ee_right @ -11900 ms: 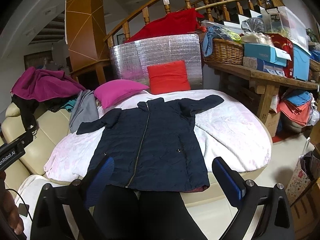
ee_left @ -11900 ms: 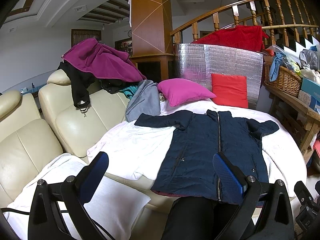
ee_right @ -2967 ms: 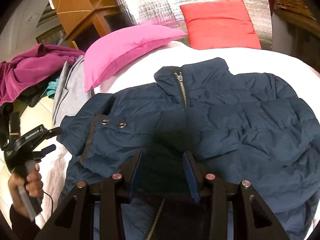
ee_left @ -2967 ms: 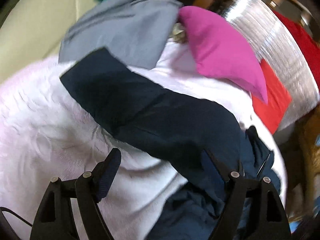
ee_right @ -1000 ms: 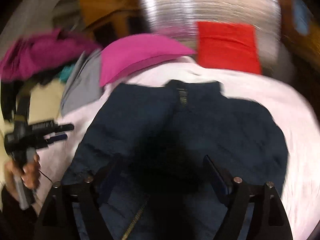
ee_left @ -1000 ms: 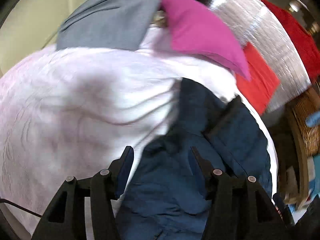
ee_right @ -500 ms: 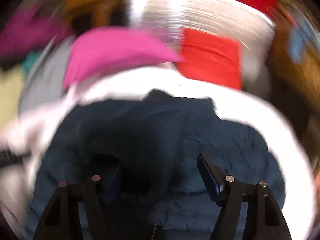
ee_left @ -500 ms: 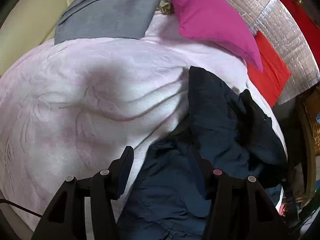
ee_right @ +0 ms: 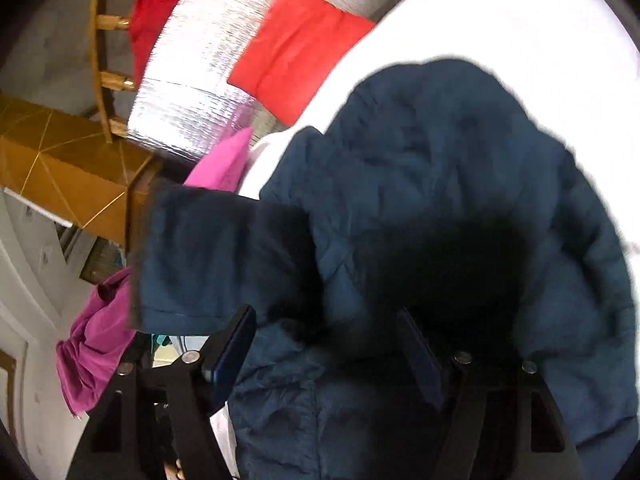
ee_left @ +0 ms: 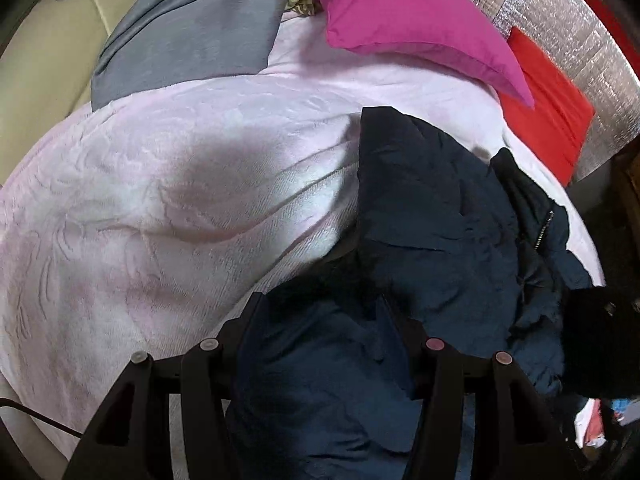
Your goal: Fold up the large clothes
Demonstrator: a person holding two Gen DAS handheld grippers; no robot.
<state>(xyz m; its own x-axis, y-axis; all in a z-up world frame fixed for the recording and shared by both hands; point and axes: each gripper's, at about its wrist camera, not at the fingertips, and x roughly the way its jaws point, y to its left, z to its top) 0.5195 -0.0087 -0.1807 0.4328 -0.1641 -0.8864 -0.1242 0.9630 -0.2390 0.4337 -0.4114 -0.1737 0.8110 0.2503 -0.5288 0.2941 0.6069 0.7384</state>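
A navy padded jacket (ee_left: 432, 216) lies bunched on the pale pink blanket (ee_left: 168, 184), its left side folded in over the body. My left gripper (ee_left: 320, 320) is shut on the jacket's lower fabric, which bulges between the fingers. In the right wrist view the jacket (ee_right: 460, 168) fills the middle, lifted and turned, and a sleeve cuff (ee_right: 200, 256) hangs out to the left. My right gripper (ee_right: 328, 336) is shut on a thick fold of the jacket. The zipper (ee_left: 544, 232) shows at the collar.
A magenta pillow (ee_left: 408, 20) and a red cushion (ee_left: 548, 108) lie at the back against a silver foil panel (ee_right: 224, 64). A grey garment (ee_left: 192, 36) drapes over the cream sofa (ee_left: 44, 80). A purple garment (ee_right: 96, 344) hangs at the left.
The left sleeve and side have been folded over the jacket's body. Both grippers closed on the fabric, and the right gripper has swung and tilted, lifting its fold.
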